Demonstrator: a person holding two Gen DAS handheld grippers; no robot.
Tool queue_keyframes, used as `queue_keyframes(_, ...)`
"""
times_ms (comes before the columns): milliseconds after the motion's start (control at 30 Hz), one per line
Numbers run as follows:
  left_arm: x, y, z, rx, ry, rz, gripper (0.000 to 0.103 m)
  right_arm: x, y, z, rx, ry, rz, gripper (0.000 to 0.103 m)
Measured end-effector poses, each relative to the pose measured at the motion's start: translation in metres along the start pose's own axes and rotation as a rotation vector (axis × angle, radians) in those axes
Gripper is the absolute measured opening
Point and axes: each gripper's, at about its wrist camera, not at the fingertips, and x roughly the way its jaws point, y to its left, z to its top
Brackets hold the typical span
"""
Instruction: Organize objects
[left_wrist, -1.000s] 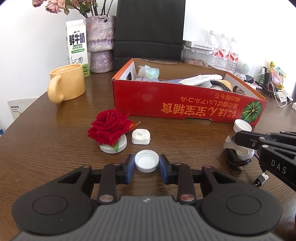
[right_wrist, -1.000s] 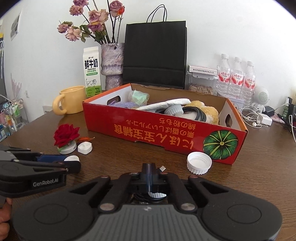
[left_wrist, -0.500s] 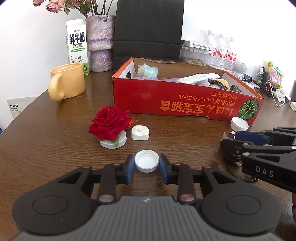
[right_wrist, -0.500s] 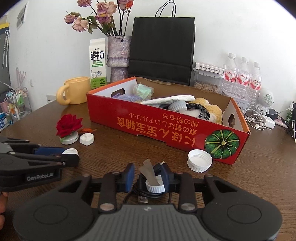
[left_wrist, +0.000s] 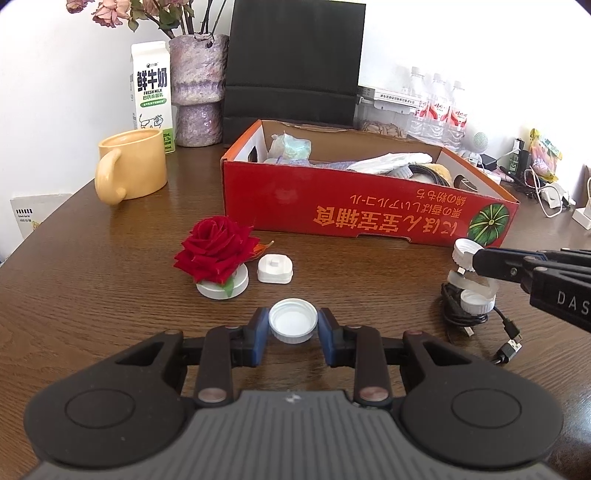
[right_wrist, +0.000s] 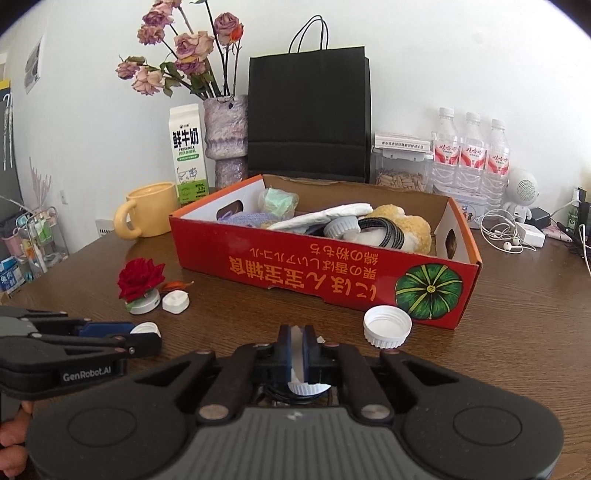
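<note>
My left gripper (left_wrist: 293, 325) is shut on a small white bottle cap (left_wrist: 293, 325), just above the brown table; the gripper also shows in the right wrist view (right_wrist: 146, 338). My right gripper (right_wrist: 296, 345) is shut on a strip of clear tape (right_wrist: 295, 350) that sticks up from a small tape roll (left_wrist: 472, 295) lying on a coiled black USB cable (left_wrist: 480, 321). A red cardboard box (left_wrist: 369, 210) with several items in it stands behind. A red rose on a white lid (left_wrist: 216, 254), a white plug-like piece (left_wrist: 275, 269) and a larger white cap (right_wrist: 387, 326) lie in front of the box.
A yellow mug (left_wrist: 131, 170), a milk carton (left_wrist: 151, 92), a vase of dried flowers (left_wrist: 199, 88) and a black paper bag (left_wrist: 295, 62) stand at the back. Water bottles (right_wrist: 469, 155), earphones and chargers (right_wrist: 517, 236) lie at the back right.
My right gripper opened half a second ago, then closed on the tape strip. The left gripper kept hold of the cap and stayed almost still.
</note>
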Motion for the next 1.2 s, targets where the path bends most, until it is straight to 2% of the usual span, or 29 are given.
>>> queue_keyframes(200,-0.012,-0.010,0.015,0.011,-0.041,-0.023,0.030,-0.015,-0.003,0.016,0.008,-0.072,0.008,0.005)
queue_keyframes(567,-0.003,-0.035,0.079,0.031,-0.137,-0.035,0.030,-0.008,-0.015,0.063,0.032,-0.186,0.014,0.005)
queue_keyframes(933,0.056,-0.046,0.136,-0.024,-0.178,-0.032,0.030,0.047,-0.048,0.107,0.098,-0.242,0.013,0.005)
queue_keyframes(1200,0.101,-0.049,0.152,-0.001,-0.153,-0.012,0.031,0.098,-0.071,0.121,0.095,-0.194,0.014,0.006)
